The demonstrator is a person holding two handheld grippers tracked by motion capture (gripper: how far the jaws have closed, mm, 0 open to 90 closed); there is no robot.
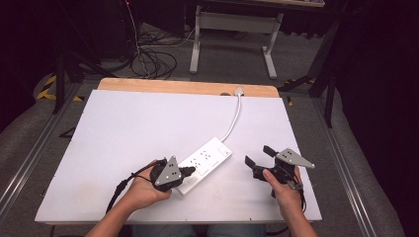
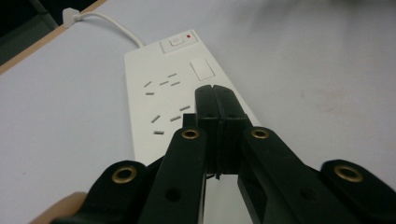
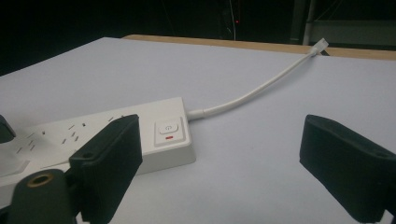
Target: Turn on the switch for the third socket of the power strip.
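The closed left gripper [image 1: 189,172] rests its tips on the near end of the white power strip [image 1: 205,164], whose length runs away toward its cord, while the open, empty right gripper [image 1: 257,155] waits alongside.

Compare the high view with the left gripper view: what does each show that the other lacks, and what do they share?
High view alone: both hands, the open right gripper beside the strip, and the floor beyond the table. Left gripper view alone: the red light by the switch and the socket slots up close. Shared: the power strip, its white cord, and the shut left gripper over the strip.
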